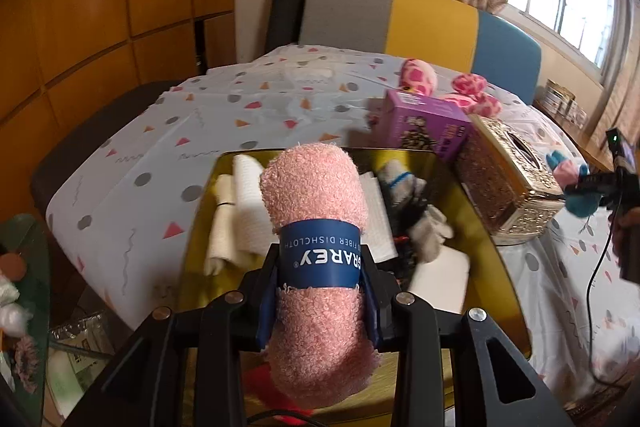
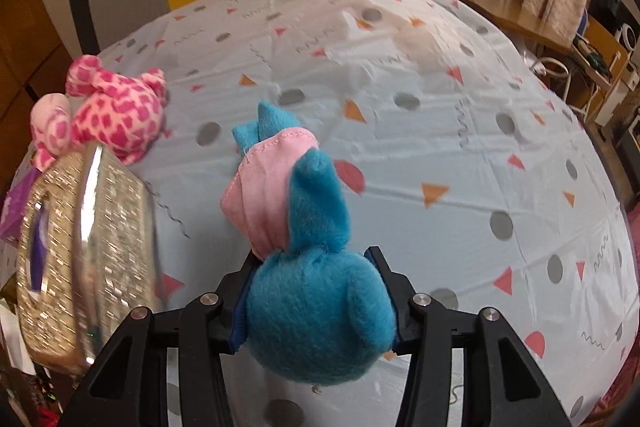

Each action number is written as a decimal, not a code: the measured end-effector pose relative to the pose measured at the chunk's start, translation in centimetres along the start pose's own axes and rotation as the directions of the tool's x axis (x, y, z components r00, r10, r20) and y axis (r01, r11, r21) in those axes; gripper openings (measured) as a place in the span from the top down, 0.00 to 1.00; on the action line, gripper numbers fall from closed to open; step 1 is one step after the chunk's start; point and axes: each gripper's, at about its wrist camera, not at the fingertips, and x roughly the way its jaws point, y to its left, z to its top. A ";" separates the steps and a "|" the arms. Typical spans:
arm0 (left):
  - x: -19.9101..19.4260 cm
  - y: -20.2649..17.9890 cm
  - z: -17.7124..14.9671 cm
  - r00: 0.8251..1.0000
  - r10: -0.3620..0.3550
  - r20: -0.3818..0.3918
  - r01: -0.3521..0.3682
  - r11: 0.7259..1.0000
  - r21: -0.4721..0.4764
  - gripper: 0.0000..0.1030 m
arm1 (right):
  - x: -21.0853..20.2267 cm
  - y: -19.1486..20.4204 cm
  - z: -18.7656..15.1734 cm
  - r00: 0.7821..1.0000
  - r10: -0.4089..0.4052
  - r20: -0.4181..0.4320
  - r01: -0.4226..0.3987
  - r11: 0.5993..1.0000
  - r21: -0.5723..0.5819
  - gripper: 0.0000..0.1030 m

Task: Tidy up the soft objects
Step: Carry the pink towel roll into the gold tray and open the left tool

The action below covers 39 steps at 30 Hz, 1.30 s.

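In the left wrist view, the left gripper (image 1: 320, 291) held a rolled pink dishcloth (image 1: 316, 227) at its blue paper band, jaws narrowed against the roll, above the gold bin (image 1: 472, 211) where white cloths (image 1: 248, 211) and a grey toy already lay, probably so it could join them.

In the right wrist view, the right gripper (image 2: 316, 303) clasped a blue stuffed toy (image 2: 316, 287) by its body over the bedsheet (image 2: 440, 131), apparently clear of it. A pink spotted toy (image 2: 112, 107) lay beside the glittery tissue box (image 2: 80, 247), not yet collected.
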 end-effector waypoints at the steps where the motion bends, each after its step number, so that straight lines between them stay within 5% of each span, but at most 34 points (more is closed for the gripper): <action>1: -0.2 0.5 -0.1 1.000 0.003 0.000 -0.003 1.000 -0.006 0.66 | -0.5 0.8 0.5 1.000 0.003 0.016 -0.003 1.000 -0.012 0.51; 10: -2.5 7.9 -0.8 0.993 0.115 0.016 -0.113 0.988 -0.107 0.66 | -4.7 7.3 3.8 0.988 0.072 0.134 -0.057 0.992 -0.116 0.51; 18: -3.8 12.8 -2.0 0.986 0.168 0.000 -0.164 0.966 -0.199 0.66 | -8.0 13.9 3.3 0.960 0.216 0.179 -0.172 0.957 -0.231 0.51; 30: -0.5 5.5 -2.0 0.999 -0.040 -0.036 0.034 0.988 -0.148 0.64 | -11.4 18.8 -2.0 0.920 0.373 0.118 -0.310 0.879 -0.362 0.51; 35: 1.6 3.5 -1.6 0.995 -0.067 -0.072 0.056 0.988 -0.143 0.63 | -11.7 19.3 -5.1 0.911 0.405 0.079 -0.348 0.856 -0.383 0.51; 39: 3.2 3.1 -1.5 0.995 -0.045 -0.091 0.032 0.989 -0.145 0.54 | -11.5 19.1 -7.0 0.906 0.420 0.053 -0.370 0.846 -0.383 0.51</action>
